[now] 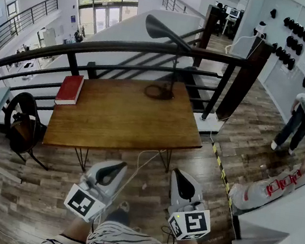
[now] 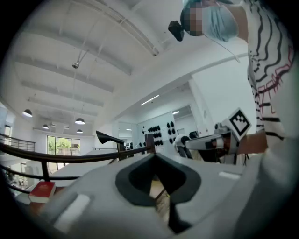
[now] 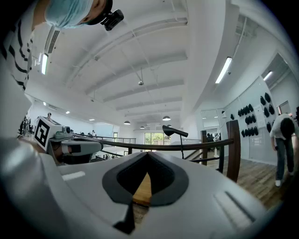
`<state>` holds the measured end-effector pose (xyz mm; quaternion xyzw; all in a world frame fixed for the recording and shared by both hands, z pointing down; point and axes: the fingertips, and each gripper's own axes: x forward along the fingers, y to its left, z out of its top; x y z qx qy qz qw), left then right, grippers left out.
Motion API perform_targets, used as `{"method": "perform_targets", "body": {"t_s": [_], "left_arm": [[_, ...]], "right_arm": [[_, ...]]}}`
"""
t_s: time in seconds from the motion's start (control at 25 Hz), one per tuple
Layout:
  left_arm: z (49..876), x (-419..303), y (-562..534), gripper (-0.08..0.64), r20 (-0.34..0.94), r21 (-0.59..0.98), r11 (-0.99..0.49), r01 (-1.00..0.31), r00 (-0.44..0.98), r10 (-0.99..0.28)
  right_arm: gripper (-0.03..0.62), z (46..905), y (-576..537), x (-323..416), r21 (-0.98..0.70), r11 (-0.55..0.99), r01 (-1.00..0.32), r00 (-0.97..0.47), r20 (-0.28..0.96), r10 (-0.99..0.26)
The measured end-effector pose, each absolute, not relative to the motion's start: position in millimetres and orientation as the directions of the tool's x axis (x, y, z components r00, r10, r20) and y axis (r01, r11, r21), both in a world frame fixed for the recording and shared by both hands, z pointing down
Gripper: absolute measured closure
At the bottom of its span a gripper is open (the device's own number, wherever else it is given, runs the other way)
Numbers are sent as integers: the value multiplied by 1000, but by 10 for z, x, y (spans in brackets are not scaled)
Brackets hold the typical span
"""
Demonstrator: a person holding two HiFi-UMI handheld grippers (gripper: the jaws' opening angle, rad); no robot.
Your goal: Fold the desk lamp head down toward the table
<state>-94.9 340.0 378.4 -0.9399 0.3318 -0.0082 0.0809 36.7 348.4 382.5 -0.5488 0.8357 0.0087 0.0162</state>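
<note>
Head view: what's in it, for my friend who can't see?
A desk lamp stands, head raised, far back on a wooden table, a red book at its left corner. Nearer, the left hand-held gripper and right hand-held gripper hover shut, empty.

The left gripper and right gripper are held low, side by side and a little apart, both pointing level and forward. Each has its jaws closed together, with nothing between them.

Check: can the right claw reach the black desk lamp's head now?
Probably not yet: the shut right claw hangs short of the brown wooden table; the black lamp head stands over its far edge. Nothing blocks the way.
</note>
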Motion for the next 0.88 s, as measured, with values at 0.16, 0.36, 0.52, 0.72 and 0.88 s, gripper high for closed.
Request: {"method": "perform_targets", "body": {"t_s": [0.16,0.36,0.52,0.72,0.88], "left_arm": [[3890,-961,3313,557,-19,-143,-777,-613,787,-617],[3928,-829,3048,555,-39,-130,-806,-577,815,-577],[3916,-755,2684,555,-46,-102,-820,-563,826,-562],[3919,-881,2055,533,-42,-93,-826,-557,831,-555],[3907,-975,1505,509,-49,-88,-828,-554,832,-552]], "right_arm": [[589,3866,3368,353,-12,400,-916,-400,-43,-916],[588,3912,3065,391,-16,395,-919,-394,-47,-918],[563,3925,2701,411,-15,386,-922,-385,-41,-922],[529,3904,2089,319,-15,368,-930,-367,-37,-929],[521,3865,1573,244,-7,360,-933,-359,-36,-933]]}}
